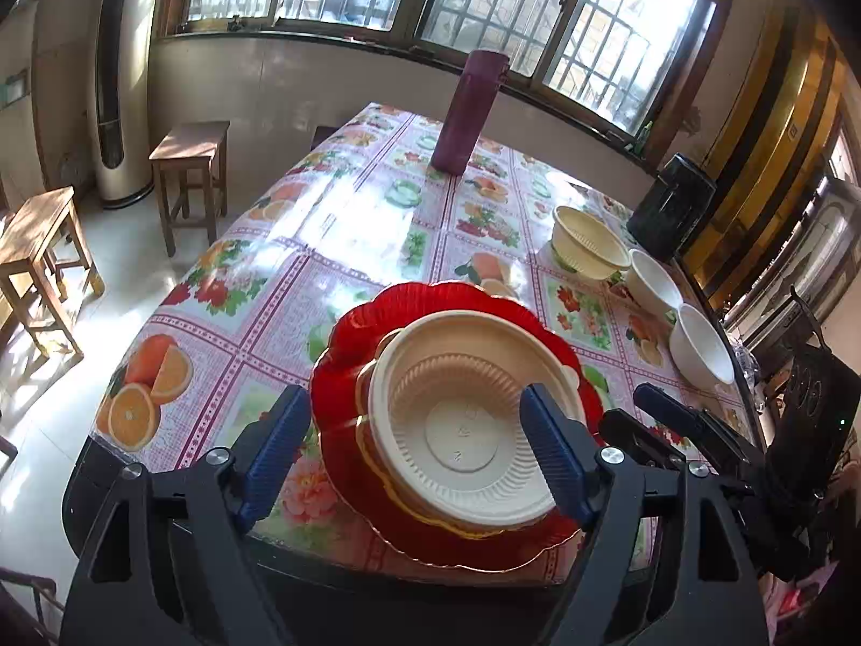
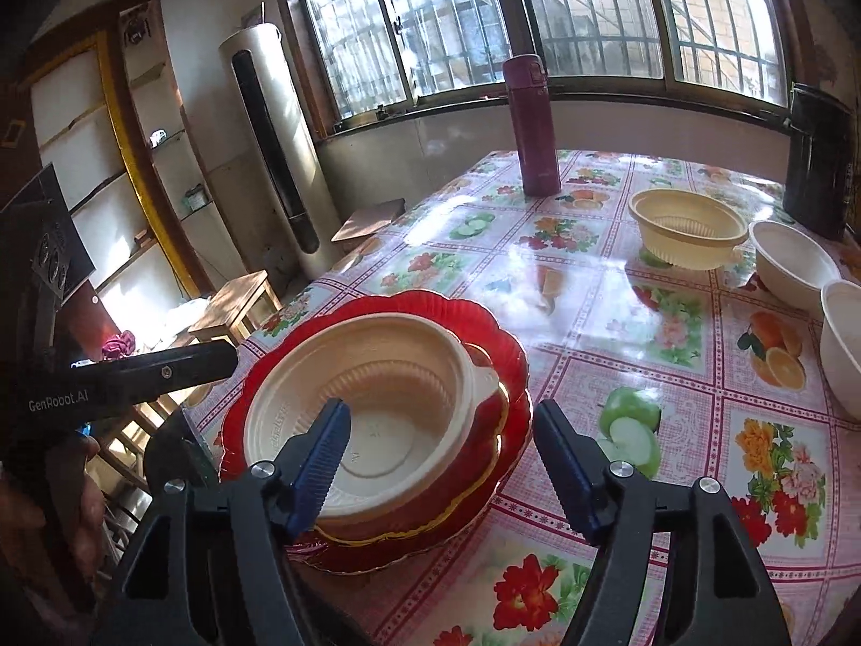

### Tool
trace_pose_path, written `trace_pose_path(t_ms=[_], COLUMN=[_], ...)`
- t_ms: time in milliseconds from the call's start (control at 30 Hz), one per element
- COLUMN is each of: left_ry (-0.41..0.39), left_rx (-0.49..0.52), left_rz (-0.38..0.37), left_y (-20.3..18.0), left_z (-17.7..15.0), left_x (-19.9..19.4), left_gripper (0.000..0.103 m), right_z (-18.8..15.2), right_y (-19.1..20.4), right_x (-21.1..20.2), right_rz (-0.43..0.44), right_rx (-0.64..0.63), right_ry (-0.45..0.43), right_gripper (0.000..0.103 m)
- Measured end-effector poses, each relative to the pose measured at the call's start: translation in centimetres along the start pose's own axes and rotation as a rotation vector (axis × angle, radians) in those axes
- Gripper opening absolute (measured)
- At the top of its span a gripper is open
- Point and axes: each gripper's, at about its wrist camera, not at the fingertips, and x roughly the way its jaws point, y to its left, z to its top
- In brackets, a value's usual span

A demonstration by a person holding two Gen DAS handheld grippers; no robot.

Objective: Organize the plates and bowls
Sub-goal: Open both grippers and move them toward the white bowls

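Observation:
A cream plastic bowl (image 1: 463, 404) sits on a stack of red scalloped plates (image 1: 350, 355) at the table's near edge. My left gripper (image 1: 411, 392) hangs open just above this stack, one finger left of the plates and the other over the bowl's right rim. In the right wrist view the same bowl (image 2: 376, 377) and red plates (image 2: 500, 344) lie below my right gripper (image 2: 440, 406), which is open with one finger over the bowl and one past the plates' right edge. Neither gripper's pads press on anything. A ridged cream bowl (image 1: 586, 239) and two white bowls (image 1: 654, 280) stand at the right.
A flowered oilcloth covers the table (image 2: 672, 377). A maroon flask (image 2: 530, 129) stands at the far middle and a black container (image 2: 818, 161) at the far right. Wooden stools (image 1: 188, 177) and a tower air conditioner (image 2: 274, 145) stand left of the table.

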Motion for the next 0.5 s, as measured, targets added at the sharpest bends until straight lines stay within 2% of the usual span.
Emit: trace_pose_path(t_ms=[100,200,233,333,500], left_ry=[-0.111,-0.230,-0.269,-0.370,-0.496], left_rx=[0.081,0.185,0.221,0.304,0.367], left_rz=[-0.011,-0.008,-0.012,0.002,0.078], left_y=[-3.2,-7.4,-8.7,-12.7,-18.4], left_z=[0.6,0.8,0.9,0.6,0.0], left_x=[-2.1,-4.0,-4.5,-5.4,-5.0], left_gripper=[0.086,0.095,0.102,0.103,0.103], right_z=[0.1,-0.1,-0.1,-0.4,-1.2], right_y=[-2.3,-5.5,-6.8,-10.9,-17.6], right_x=[-2.5,-5.3,-6.2,-8.9,-13.2], right_rz=[0.015,-0.007,-0.014,-0.056,-0.140], right_rx=[0.039,0.094,0.115,0.179,0.266], right_ry=[-0.080,-0.170,-0.198,-0.267,-0.345], right_gripper=[0.079,0.083,0.084,0.087,0.094])
